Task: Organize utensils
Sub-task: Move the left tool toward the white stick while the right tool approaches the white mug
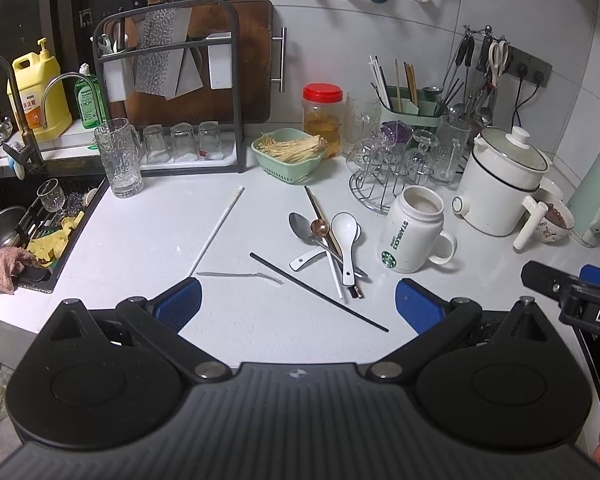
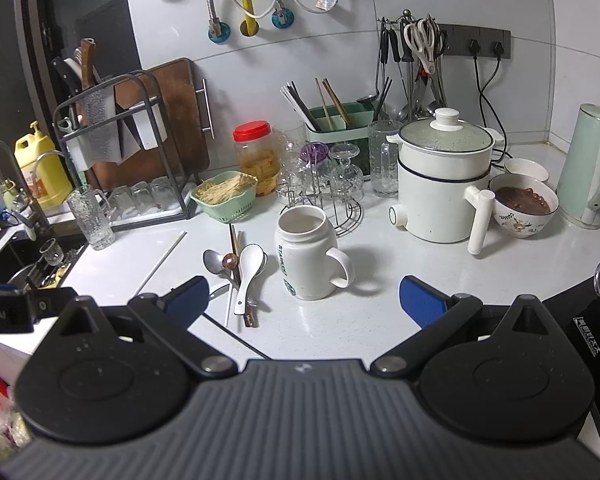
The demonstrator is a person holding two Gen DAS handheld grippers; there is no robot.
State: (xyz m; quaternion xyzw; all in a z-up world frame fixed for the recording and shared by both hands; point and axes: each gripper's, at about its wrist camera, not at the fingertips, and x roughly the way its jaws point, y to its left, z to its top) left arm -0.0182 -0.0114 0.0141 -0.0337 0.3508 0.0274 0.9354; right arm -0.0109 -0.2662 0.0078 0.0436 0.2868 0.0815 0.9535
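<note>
Left wrist view: our left gripper (image 1: 298,300) stood wide and empty above the white countertop (image 1: 148,240); loose spoons (image 1: 332,240) and a black chopstick (image 1: 318,291) lay just ahead beside the mug (image 1: 410,236). We judged a single piece at its bare handle the best first pick. Right wrist view: our right gripper (image 2: 304,300) was equally wide, holding nothing, near the mug (image 2: 306,260); the green utensil holder (image 2: 340,128) stood at the tiled back wall, the sink (image 2: 28,264) far left.

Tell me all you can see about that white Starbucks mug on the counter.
The white mug looks ceramic and glossy, tall with a narrowed neck and a loop handle on its right. Green Starbucks lettering runs up its side above a round green logo. It stands upright, lidless, seemingly empty, on the white counter, right of the spoon pile, before the wire glass rack, touching neither.
</note>
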